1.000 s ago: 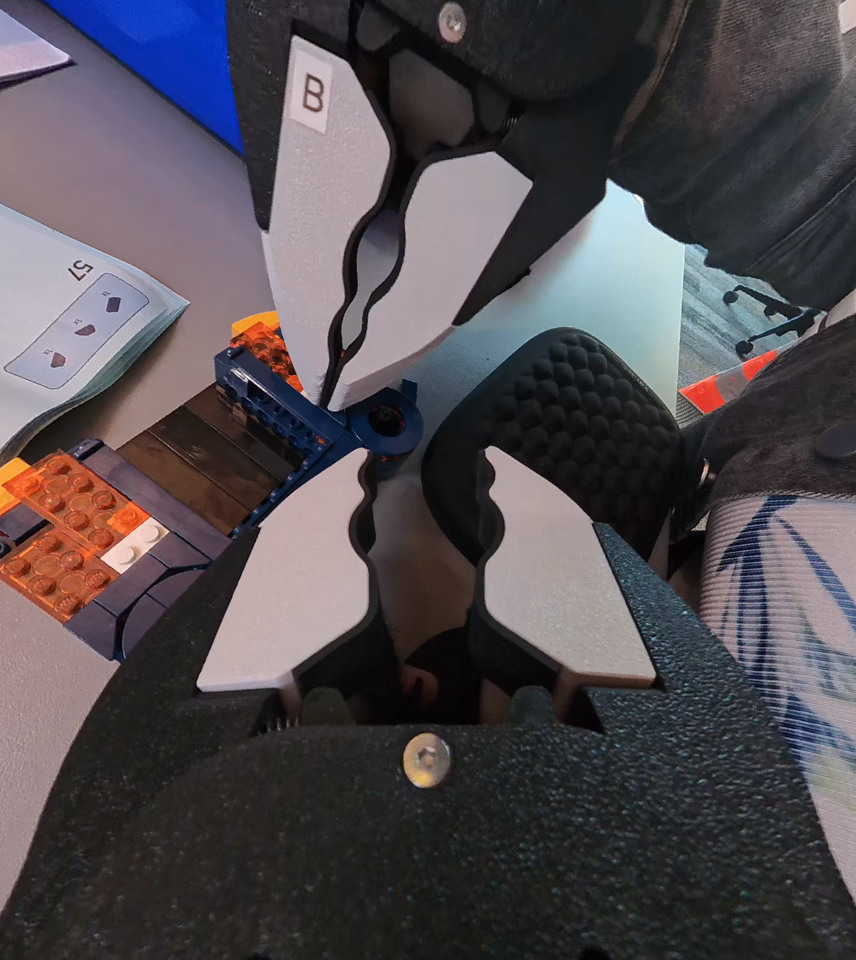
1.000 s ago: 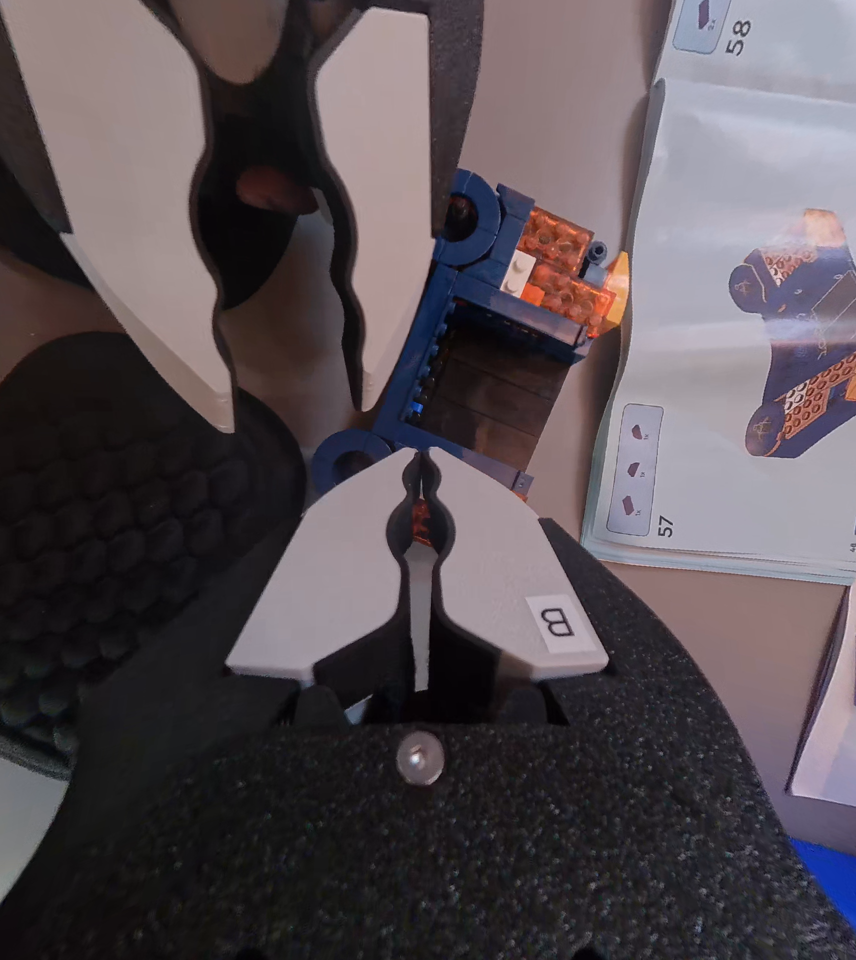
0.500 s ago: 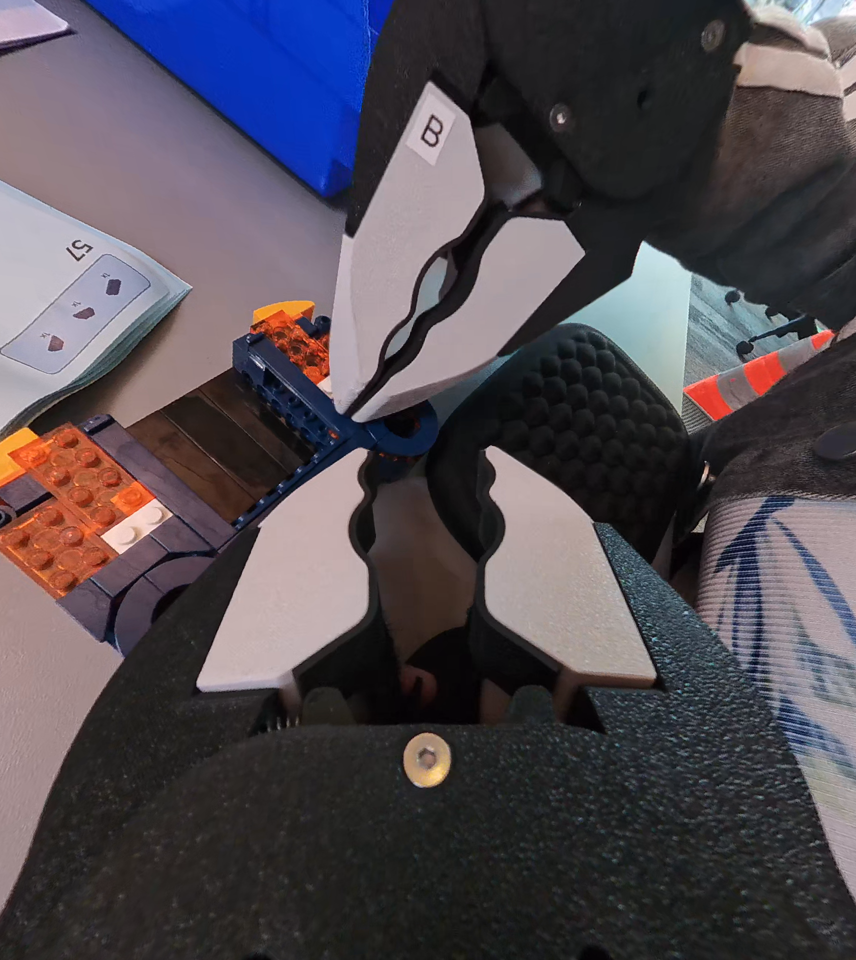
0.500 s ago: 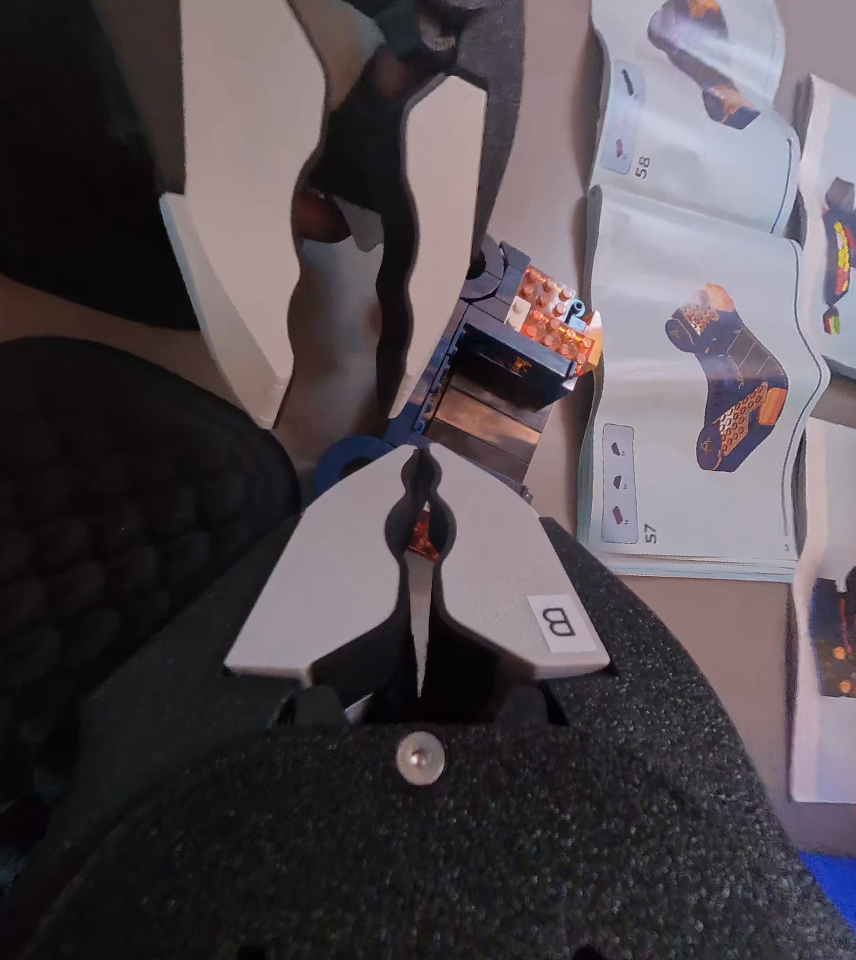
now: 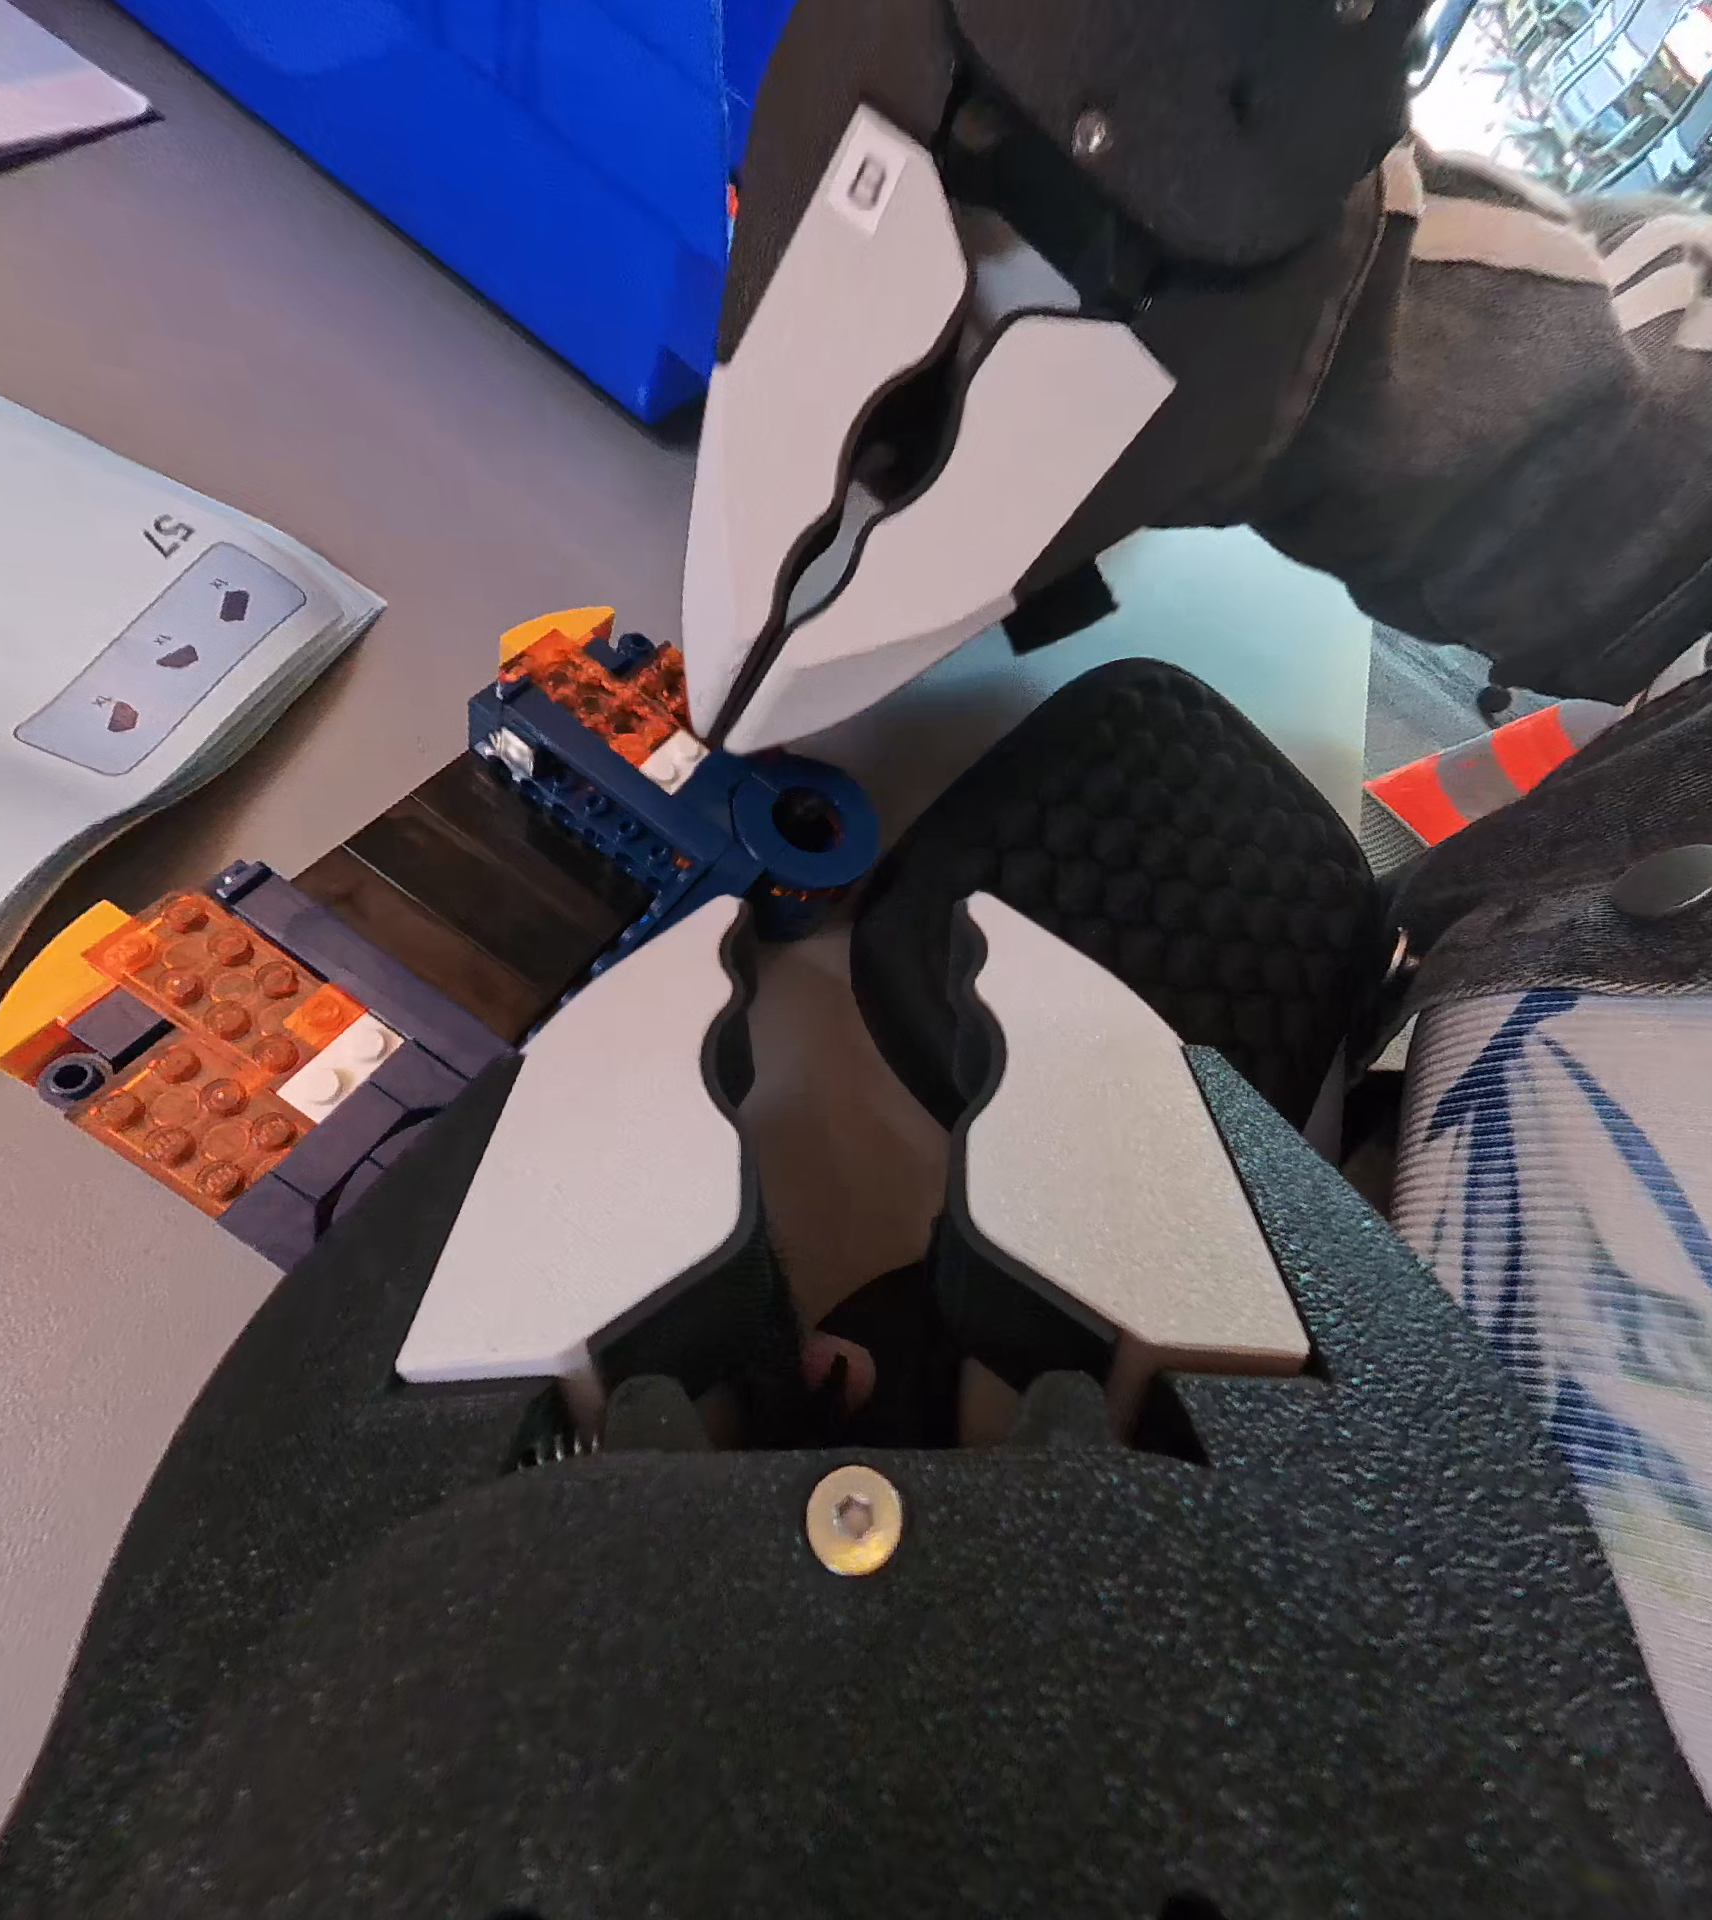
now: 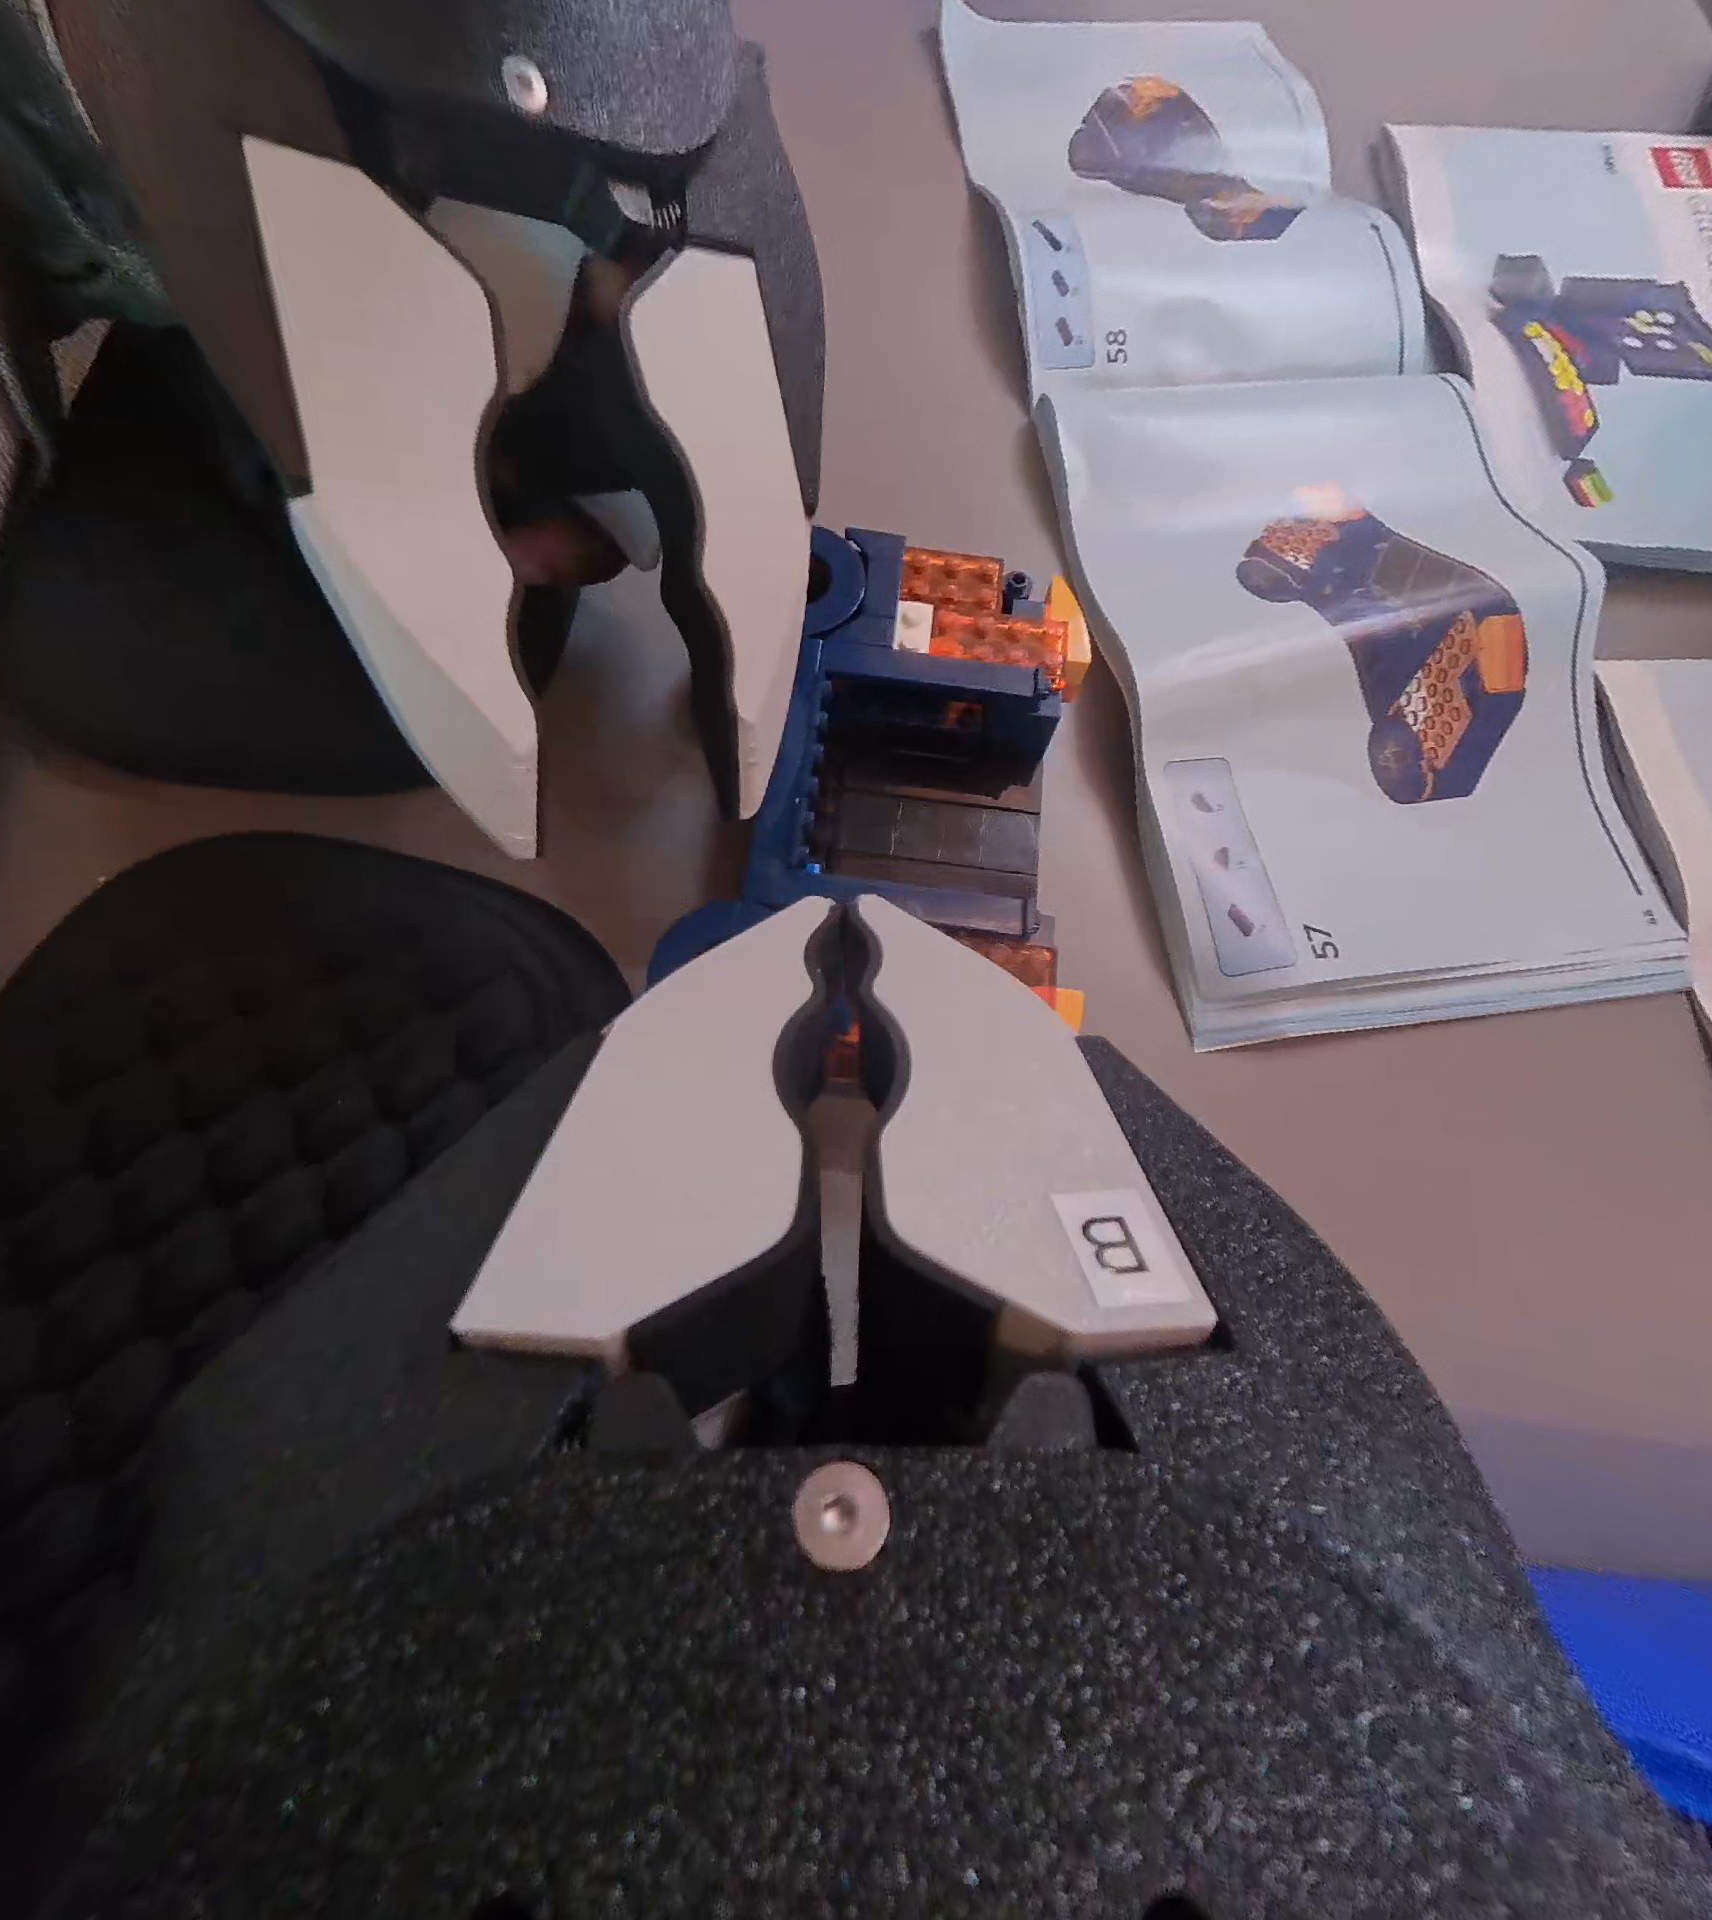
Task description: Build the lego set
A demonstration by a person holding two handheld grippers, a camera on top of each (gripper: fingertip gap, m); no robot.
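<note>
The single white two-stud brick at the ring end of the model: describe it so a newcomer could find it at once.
Start at the open instruction booklet, then move to the dark blue model beside it. At the end with the blue ring, the white brick sits between ring and orange plates, the only white piece there.

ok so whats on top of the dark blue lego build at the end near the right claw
Clear orange studded plates, one white plate and a yellow curved piece top that end. The shut right claw covers part of it.

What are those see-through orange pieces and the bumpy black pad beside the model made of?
The orange plates look like glossy translucent hard plastic: light passes through and the studs glint. The black pad seems soft, perhaps rubber or foam; its matte quilted bumps show no shine, though the pictures cannot settle which.
</note>
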